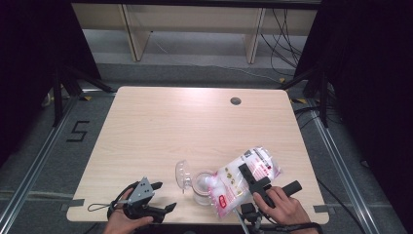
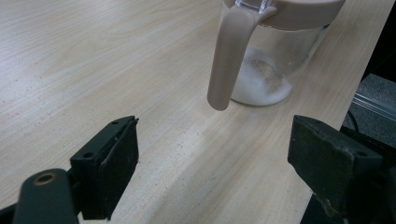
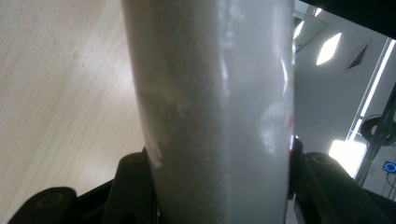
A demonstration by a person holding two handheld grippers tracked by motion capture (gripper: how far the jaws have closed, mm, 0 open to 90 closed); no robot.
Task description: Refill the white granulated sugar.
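My right gripper (image 1: 254, 179) is clamped on a soft, shifting bag (image 1: 243, 178) tilted over the jar (image 1: 202, 187). My left gripper (image 1: 163, 195) idles on the worktop (image 1: 195, 122), fingers apart. I judge the bag slippery; grip mid-body.

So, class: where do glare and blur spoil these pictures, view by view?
High view: ceiling light glares off the far table, and the surroundings are dark. Left gripper view: the jar is sharp and evenly lit. Right gripper view: the bag is blurred by closeness, with bright lights behind.
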